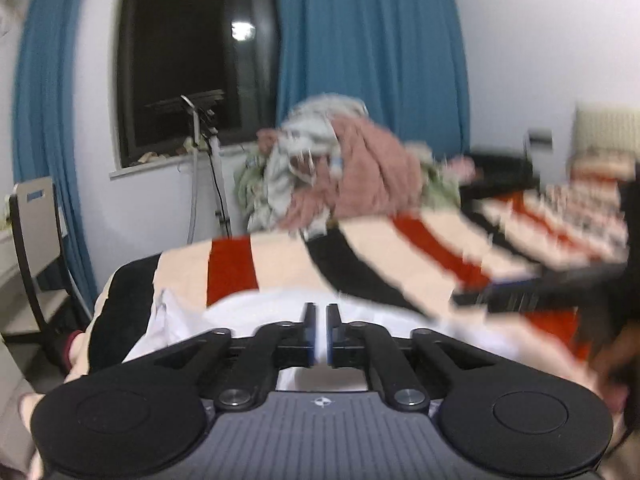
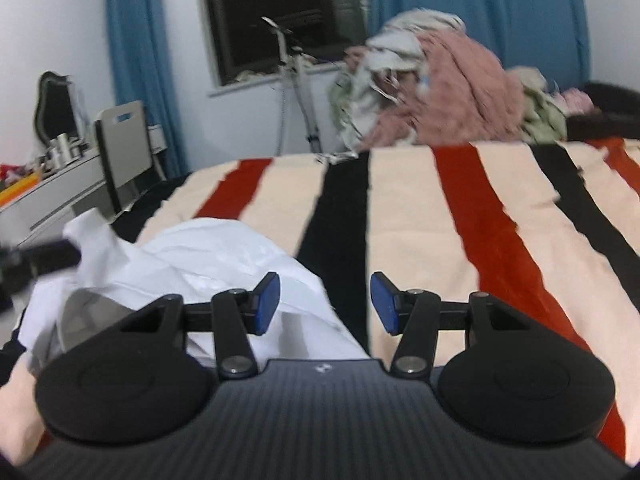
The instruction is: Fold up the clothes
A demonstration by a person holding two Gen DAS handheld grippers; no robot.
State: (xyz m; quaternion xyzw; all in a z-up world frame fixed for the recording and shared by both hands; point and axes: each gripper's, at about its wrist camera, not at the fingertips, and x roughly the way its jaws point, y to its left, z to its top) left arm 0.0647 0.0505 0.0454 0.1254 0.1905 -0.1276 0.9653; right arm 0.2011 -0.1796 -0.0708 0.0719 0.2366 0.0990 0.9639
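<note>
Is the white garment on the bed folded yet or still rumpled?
Still rumpled. The white garment lies bunched in loose creases on the striped blanket, with one corner sticking up at its left and no neat folded edges.

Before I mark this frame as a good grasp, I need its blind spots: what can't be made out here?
- Left tool: jaws nearly together over the white garment; whether they pinch cloth is lost to blur in the left wrist view.
- White garment: its near edge hides under the right tool body, right wrist view.
- Clothes pile: single pieces smeared by blur.
- Right tool in the left wrist view: a dark streak at the right edge.
</note>
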